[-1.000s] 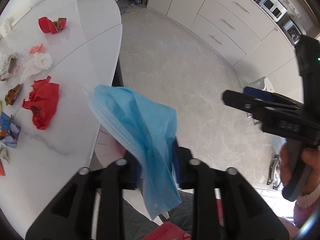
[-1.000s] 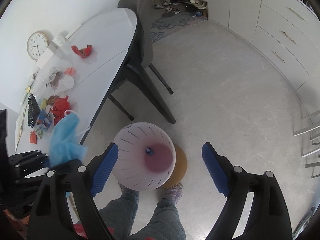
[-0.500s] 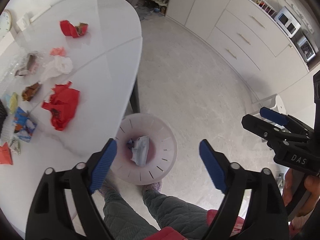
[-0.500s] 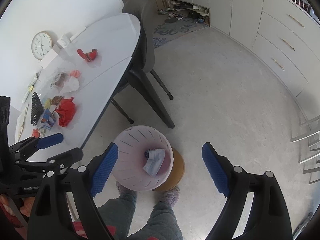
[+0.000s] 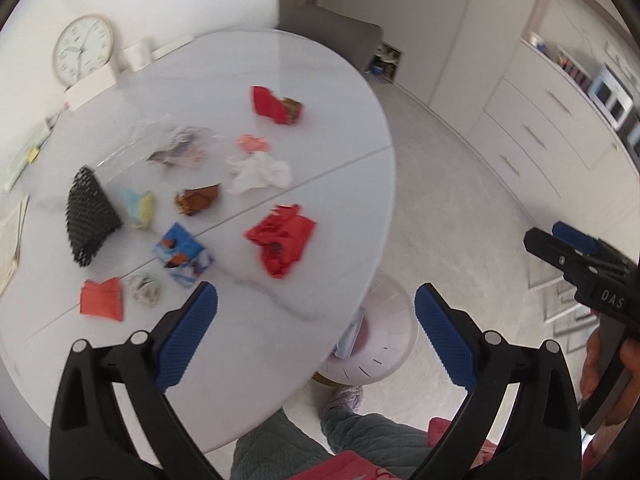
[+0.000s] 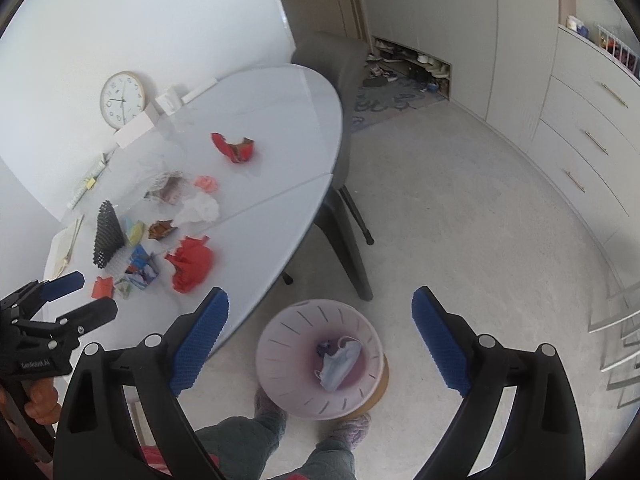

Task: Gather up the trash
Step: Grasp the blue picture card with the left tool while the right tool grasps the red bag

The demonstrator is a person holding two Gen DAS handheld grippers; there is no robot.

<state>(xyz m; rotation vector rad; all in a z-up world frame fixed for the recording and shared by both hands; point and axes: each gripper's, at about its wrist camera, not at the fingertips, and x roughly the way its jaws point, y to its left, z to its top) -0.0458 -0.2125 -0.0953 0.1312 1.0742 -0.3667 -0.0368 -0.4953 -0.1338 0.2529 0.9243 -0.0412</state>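
Note:
A blue face mask (image 6: 338, 364) lies inside the pale pink bin (image 6: 280, 336) on the floor by the table's edge. On the white table (image 5: 320, 128) lie several scraps: crumpled red paper (image 5: 284, 240), a white tissue (image 5: 260, 172), a red and brown wrapper (image 5: 276, 106), a blue packet (image 5: 182, 254) and a brown wrapper (image 5: 198, 200). My left gripper (image 5: 316, 312) hangs over the table's near edge, jaws opening, nothing between them. My right gripper (image 6: 320, 312) is above the bin, jaws opening and likewise bare.
A black mesh piece (image 5: 90, 214), a clock (image 5: 82, 50) and papers sit at the table's far side. A grey chair (image 6: 340, 216) stands tucked against the table beyond the bin. A person's legs and slippers (image 6: 352, 424) are beside the bin. Cabinets line the right wall.
The left gripper let go of the blue mask, which dropped into the bin. Its jaws spread wide. Both grippers rose and swung up toward the table.

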